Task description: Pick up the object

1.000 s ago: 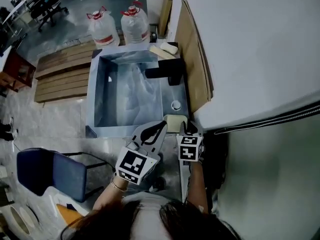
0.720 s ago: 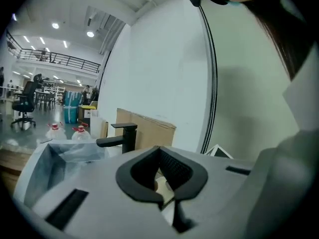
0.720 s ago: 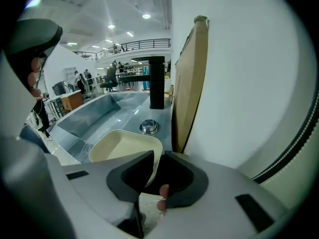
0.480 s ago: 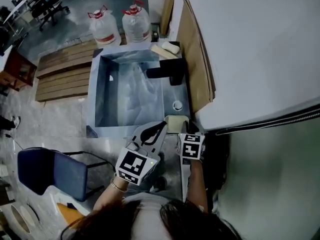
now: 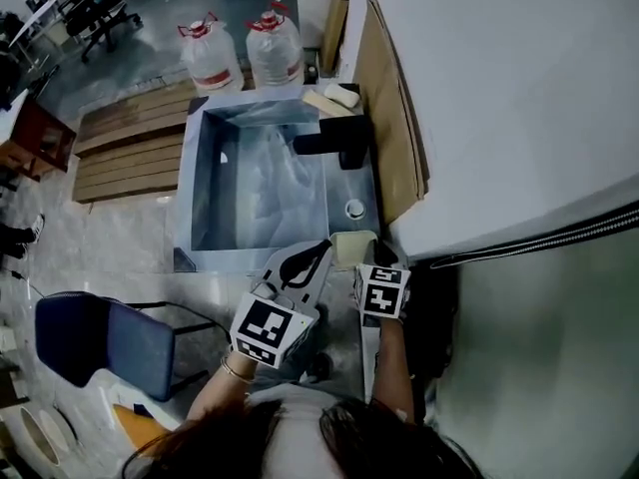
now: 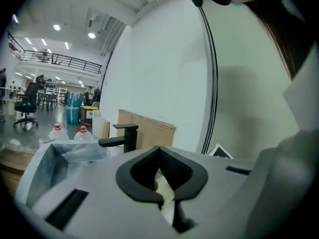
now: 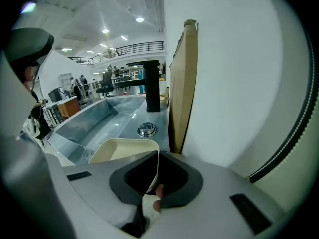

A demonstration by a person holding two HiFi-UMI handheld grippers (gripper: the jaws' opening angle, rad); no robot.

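Observation:
A cream square dish (image 5: 349, 247) sits on the near rim of the steel sink (image 5: 200, 183). My right gripper (image 5: 378, 257) is at the dish's right edge. In the right gripper view the dish (image 7: 122, 151) lies just ahead and its rim runs between the jaws of the right gripper (image 7: 155, 176), which is shut on it. My left gripper (image 5: 325, 250) reaches the dish's left edge from the lower left. In the left gripper view the left gripper (image 6: 162, 183) stands shut, with a cream strip pinched in its narrow slot.
A black tap (image 5: 334, 140) and a round drain knob (image 5: 353, 209) stand on the sink's right ledge. Cardboard sheets (image 5: 387, 118) lean on the white wall. Two water bottles (image 5: 240, 53) and a wooden pallet (image 5: 125, 148) lie beyond. A blue chair (image 5: 95, 342) is at my left.

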